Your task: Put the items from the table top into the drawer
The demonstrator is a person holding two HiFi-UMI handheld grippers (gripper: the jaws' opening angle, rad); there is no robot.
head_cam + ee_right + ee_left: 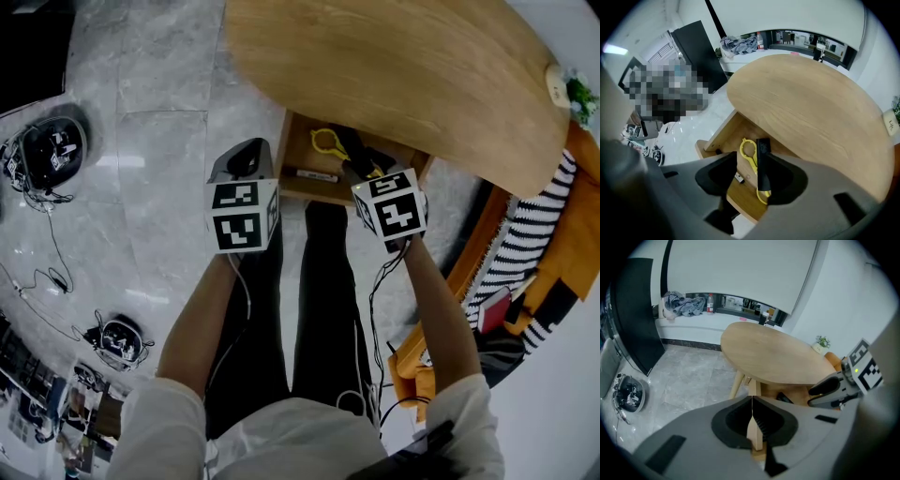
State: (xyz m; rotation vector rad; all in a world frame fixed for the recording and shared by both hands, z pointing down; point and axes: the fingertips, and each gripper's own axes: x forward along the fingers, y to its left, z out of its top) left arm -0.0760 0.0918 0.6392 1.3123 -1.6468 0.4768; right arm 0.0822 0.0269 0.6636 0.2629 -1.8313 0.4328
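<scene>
Over the open drawer [736,133], the right hand-held gripper [751,180] hung with jaws apart above the black bar [762,164] and might have snagged it on lifting; the left hand-held gripper [752,427] was closed, empty.

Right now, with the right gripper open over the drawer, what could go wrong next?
1. The black bar lies across the yellow tool, close beside one side of the open right gripper; pulling back carelessly could drag it out of the drawer.
2. The table top overhangs the drawer, so lifting straight up may knock its rim.
3. The pen lies near the drawer's front; a hard push shut might roll it.
</scene>
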